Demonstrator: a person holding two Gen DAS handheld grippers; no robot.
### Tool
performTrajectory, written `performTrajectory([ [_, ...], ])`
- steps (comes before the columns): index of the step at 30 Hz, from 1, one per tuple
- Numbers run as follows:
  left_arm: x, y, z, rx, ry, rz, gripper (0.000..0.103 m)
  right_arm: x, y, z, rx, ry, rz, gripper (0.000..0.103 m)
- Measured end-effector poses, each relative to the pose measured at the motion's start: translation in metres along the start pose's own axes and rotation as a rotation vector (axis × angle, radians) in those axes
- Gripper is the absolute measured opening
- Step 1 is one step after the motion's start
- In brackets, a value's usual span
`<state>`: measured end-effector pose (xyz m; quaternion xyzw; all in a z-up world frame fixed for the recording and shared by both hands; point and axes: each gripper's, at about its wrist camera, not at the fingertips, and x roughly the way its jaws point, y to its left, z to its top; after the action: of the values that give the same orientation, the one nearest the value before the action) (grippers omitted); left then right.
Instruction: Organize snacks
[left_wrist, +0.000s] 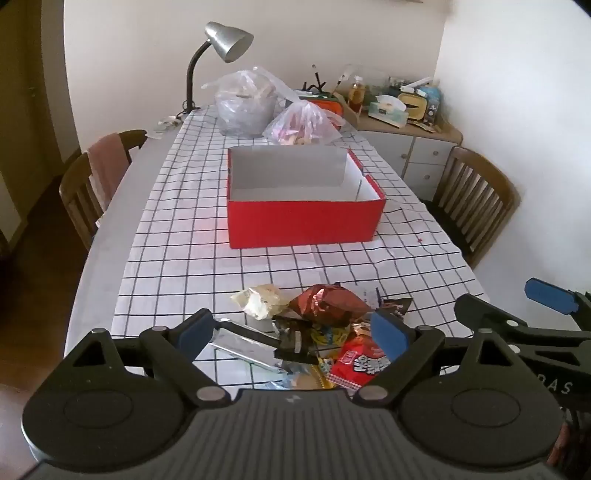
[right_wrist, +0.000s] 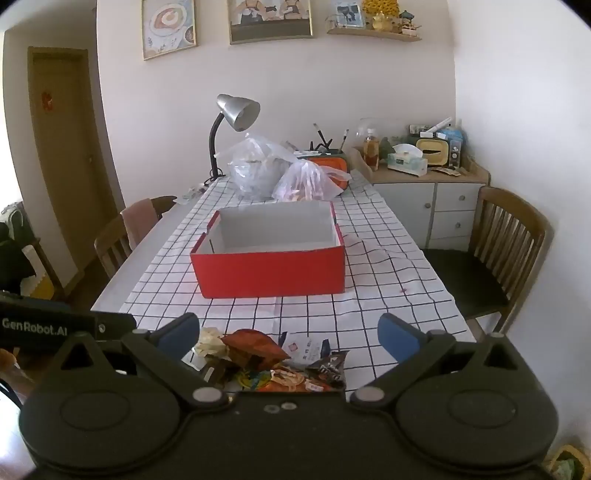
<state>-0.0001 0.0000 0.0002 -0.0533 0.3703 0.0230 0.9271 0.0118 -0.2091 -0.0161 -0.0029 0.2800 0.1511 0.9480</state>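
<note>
Nearest the left wrist camera, the black left gripper (left_wrist: 291, 334) with blue pads stands spread wide above a heap of crumpled foil and plastic snack packets (left_wrist: 317, 332), pinching nothing. This heap lies on the near end of the tabletop (left_wrist: 110, 229), on a white cloth with a black grid (left_wrist: 192, 266). Beyond it, well apart, sits an open red cardboard box with a white inside (left_wrist: 303, 221), empty as far as can be seen. Two clear plastic bags (left_wrist: 247, 107) and a silver desk lamp (left_wrist: 229, 40) stand at the far end. At the right edge shows a blue pad of the right gripper (left_wrist: 550, 295).

From the right wrist camera, the right gripper (right_wrist: 290, 334) is likewise spread, holding nothing, over the same snack packets (right_wrist: 273, 362). The red box (right_wrist: 269, 269) sits mid-table, with wooden chairs (right_wrist: 506, 240) on either side.
</note>
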Motion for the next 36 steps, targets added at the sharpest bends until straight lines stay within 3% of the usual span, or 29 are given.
performTrajectory([
  [9, 0.004, 0.005, 0.01, -0.03, 0.033, 0.033, 0.093, 0.005, 0.01, 0.002, -0.008, 0.021, -0.017, 0.103],
  [36, 0.007, -0.003, 0.002, -0.003, 0.076, 0.016, 0.092, -0.001, 0.003, -0.003, 0.002, 0.053, -0.035, 0.103],
])
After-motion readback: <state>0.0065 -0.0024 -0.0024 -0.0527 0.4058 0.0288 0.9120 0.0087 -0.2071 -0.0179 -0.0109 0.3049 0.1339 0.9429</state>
